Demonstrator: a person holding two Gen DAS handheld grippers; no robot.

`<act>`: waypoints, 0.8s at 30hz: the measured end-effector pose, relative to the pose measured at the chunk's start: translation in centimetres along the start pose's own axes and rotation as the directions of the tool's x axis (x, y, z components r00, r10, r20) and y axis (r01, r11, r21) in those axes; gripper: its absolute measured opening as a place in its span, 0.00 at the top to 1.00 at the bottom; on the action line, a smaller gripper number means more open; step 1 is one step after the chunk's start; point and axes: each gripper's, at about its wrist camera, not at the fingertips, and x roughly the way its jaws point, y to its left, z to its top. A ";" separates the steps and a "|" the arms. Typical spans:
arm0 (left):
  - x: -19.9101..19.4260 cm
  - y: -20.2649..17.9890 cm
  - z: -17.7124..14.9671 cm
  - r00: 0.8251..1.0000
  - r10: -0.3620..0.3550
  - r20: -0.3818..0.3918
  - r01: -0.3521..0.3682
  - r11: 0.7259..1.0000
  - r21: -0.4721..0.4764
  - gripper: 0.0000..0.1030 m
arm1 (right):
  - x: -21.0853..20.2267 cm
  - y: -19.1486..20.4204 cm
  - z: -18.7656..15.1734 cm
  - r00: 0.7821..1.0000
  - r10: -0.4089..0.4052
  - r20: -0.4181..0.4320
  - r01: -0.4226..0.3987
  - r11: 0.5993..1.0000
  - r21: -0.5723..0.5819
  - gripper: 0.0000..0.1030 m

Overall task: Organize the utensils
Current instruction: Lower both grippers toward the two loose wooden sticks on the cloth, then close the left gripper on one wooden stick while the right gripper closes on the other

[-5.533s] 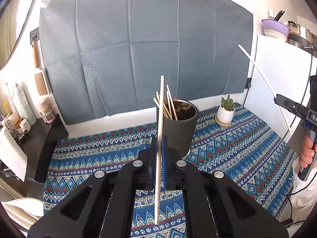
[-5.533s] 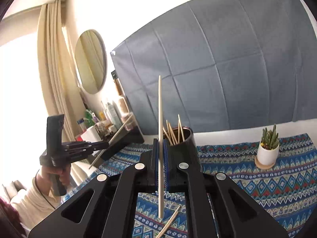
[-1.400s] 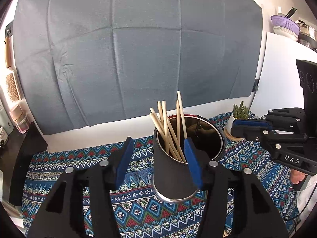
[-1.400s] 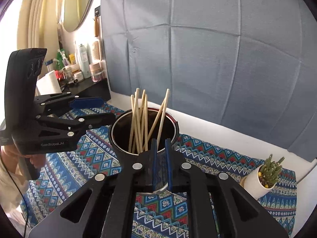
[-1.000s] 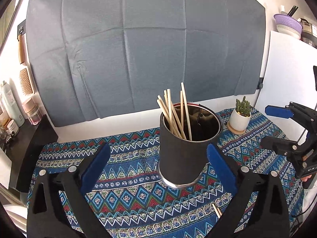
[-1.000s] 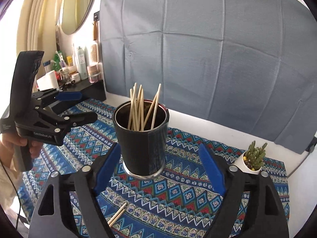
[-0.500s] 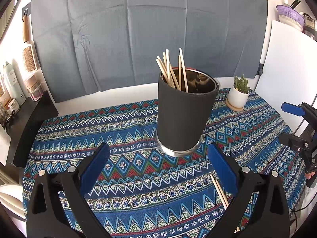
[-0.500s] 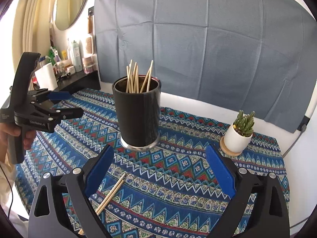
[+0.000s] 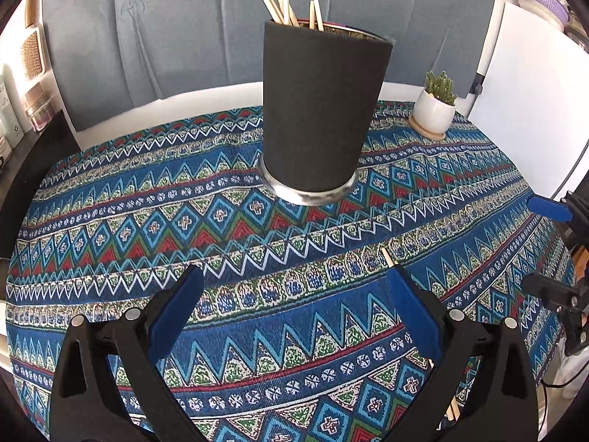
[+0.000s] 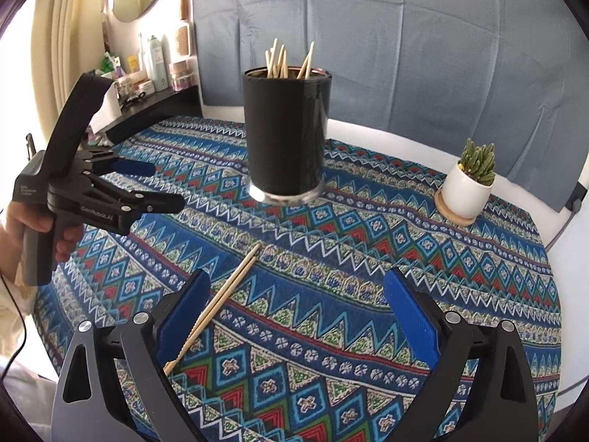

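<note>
A black cylindrical holder point(image 9: 319, 110) stands upright on the patterned cloth and has several wooden chopsticks point(image 9: 291, 5) sticking out of it. It also shows in the right wrist view point(image 10: 286, 132). Two more chopsticks point(image 10: 221, 294) lie side by side on the cloth near the front; one tip shows in the left wrist view point(image 9: 385, 256), by the right finger. My left gripper point(image 9: 294, 316) is open and empty, low over the cloth in front of the holder. My right gripper point(image 10: 298, 324) is open and empty, with the loose chopsticks by its left finger.
A small cactus in a white pot point(image 10: 469, 184) stands on a coaster at the back right. A dark shelf with bottles and jars point(image 10: 154, 70) is at the left. A white board point(image 9: 530, 110) stands at the right. A grey cloth point(image 10: 386, 37) hangs behind.
Both grippers released their chopsticks into the holder, opened wide and pulled back and down from it toward the front of the table.
</note>
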 end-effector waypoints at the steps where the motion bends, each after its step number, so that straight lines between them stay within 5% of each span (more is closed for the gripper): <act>1: 0.2 -0.1 -0.3 1.000 -0.005 -0.010 0.005 1.000 -0.002 0.06 | 0.2 0.4 -0.4 1.000 0.007 -0.009 -0.007 1.000 -0.005 0.12; 12: 1.6 -1.2 -3.2 0.996 -0.032 -0.087 0.033 0.999 0.014 0.06 | 4.6 2.8 -3.8 0.984 0.051 -0.168 -0.054 0.998 -0.012 0.11; 24: 4.0 -4.0 -3.4 0.988 -0.056 -0.144 0.066 0.996 0.066 0.06 | 6.5 4.0 -4.2 0.974 0.074 -0.214 -0.083 0.996 -0.031 0.11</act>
